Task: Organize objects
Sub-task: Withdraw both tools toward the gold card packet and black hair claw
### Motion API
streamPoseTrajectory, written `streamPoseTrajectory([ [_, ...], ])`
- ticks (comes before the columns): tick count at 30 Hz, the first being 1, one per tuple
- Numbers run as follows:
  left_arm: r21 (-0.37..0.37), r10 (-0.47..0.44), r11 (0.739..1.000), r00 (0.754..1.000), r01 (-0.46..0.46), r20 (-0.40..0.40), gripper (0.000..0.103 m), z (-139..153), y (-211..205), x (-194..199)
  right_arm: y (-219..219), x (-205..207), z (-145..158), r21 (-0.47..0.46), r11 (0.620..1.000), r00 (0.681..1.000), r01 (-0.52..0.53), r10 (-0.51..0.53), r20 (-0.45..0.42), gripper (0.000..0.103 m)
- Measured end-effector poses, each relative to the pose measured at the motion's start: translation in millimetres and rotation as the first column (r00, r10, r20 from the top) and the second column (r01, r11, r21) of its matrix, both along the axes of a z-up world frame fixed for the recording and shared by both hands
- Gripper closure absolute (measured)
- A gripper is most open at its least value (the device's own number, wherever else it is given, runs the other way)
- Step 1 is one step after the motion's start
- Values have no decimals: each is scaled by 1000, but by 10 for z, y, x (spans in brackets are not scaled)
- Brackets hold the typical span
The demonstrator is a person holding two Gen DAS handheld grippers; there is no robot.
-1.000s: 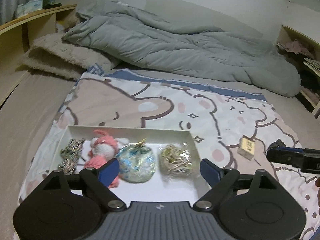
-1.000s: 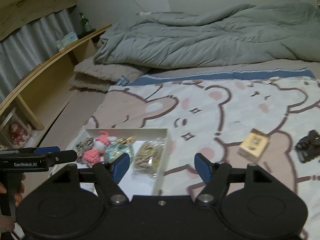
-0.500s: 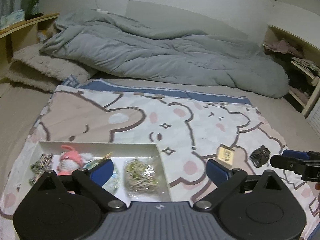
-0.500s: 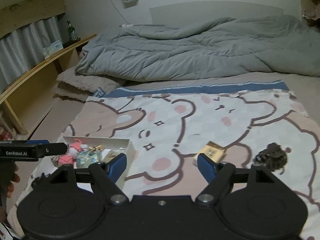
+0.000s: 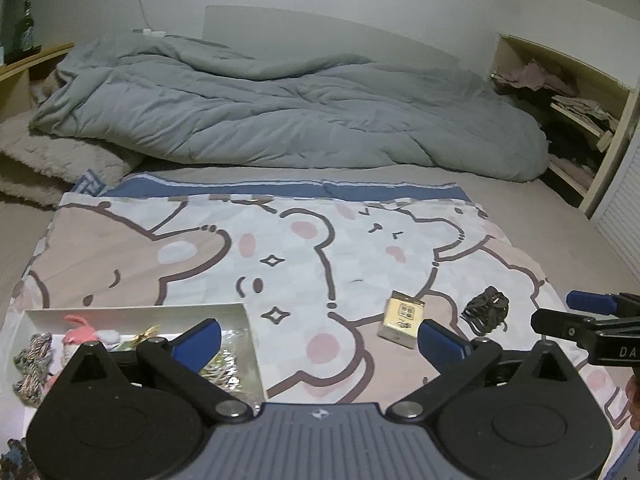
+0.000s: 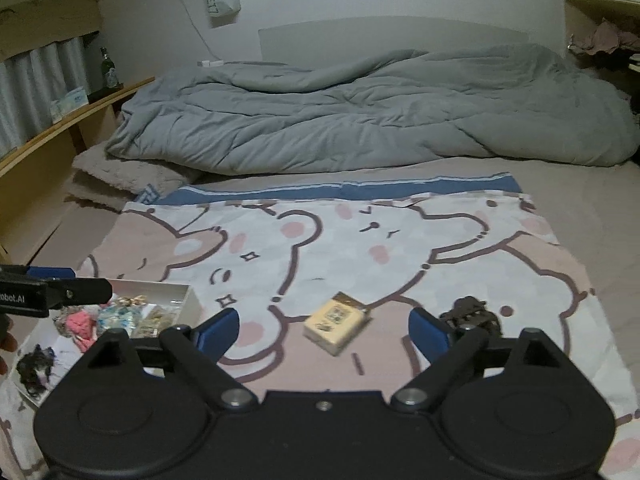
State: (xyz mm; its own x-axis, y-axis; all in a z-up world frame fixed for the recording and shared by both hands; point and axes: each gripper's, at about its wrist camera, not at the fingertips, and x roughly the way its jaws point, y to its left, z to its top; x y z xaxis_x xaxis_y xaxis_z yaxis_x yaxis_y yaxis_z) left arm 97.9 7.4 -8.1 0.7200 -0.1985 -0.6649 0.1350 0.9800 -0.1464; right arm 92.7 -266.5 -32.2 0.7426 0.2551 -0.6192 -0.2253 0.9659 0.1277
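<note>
A white tray [image 5: 132, 310] lies at the near left of the bear-print blanket [image 5: 280, 248]. It holds a pink plush toy [image 5: 78, 330], a patterned scrunchie [image 5: 34, 354] and wrapped items. A small yellow box [image 5: 402, 319] and a dark hair clip [image 5: 486, 311] lie on the blanket to the right. My left gripper [image 5: 320, 338] is open and empty, above the blanket between tray and box. My right gripper [image 6: 324, 330] is open and empty, with the yellow box [image 6: 336, 322] between its fingers' line of sight and the clip [image 6: 470, 314] near its right finger. The tray [image 6: 176, 292] is at its left.
A rumpled grey duvet [image 5: 280, 112] covers the far half of the bed. A fuzzy beige pillow [image 5: 52, 164] lies at the left. A wooden ledge [image 6: 60, 128] with a bottle runs along the left wall. Shelves [image 5: 576, 112] with clothes stand at the right.
Both grippers have swung to the right, away from the tray. The yellow box and the hair clip now sit nearer the middle of both views. Both stayed open.
</note>
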Motion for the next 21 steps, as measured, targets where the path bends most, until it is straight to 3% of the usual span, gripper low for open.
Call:
streamPoseTrajectory([
  [11,19,-22,1000,1000,22,2,0,-47,-233,112,-285,24,-47,-33,997,997,72,-72,14,0],
  [21,64,-33,997,999,32,26,0,-156,-530,291,-550,148,-155,-21,988,988,153,-153,0,0],
])
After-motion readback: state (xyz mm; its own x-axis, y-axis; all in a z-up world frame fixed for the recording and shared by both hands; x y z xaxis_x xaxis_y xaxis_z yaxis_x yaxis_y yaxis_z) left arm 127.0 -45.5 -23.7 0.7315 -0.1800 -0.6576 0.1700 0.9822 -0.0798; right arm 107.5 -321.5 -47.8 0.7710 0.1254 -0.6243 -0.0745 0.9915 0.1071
